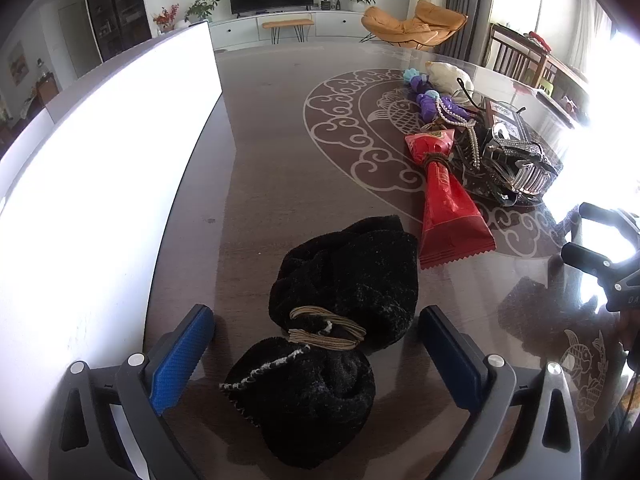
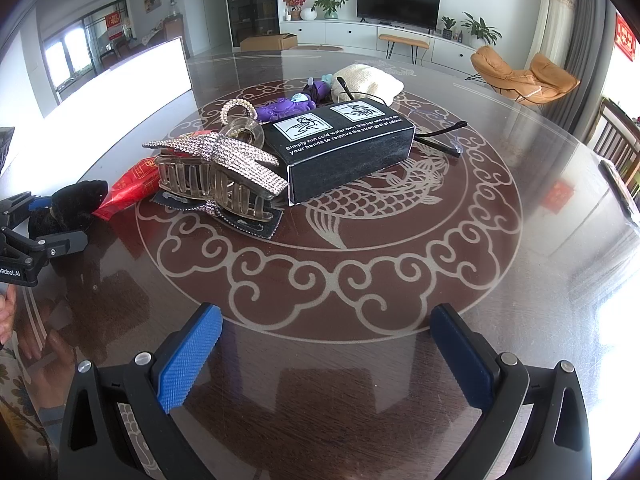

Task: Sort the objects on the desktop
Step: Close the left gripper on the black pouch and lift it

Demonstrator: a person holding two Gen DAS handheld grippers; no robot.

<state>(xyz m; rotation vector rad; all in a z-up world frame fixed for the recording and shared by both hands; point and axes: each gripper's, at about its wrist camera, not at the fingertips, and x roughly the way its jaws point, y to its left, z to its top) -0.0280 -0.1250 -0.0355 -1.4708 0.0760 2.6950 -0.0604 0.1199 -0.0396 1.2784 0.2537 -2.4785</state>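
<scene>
Black fuzzy bundle (image 1: 340, 320) on table between left claw (image 1: 316, 360) pads, untouched, claw wide open

Fuzzy black cloth bundle (image 1: 340, 320) lies on the glossy, reflective table (image 1: 280, 184).

Bare table (image 2: 320, 380) nearside; clutter pile (image 2: 280, 152) apparently blocks beyond.

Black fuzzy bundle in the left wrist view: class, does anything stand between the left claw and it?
Nothing visible does. The black fuzzy bundle lies on the table directly between the open left claw's fingers, which stand clear of it on both sides.
</scene>
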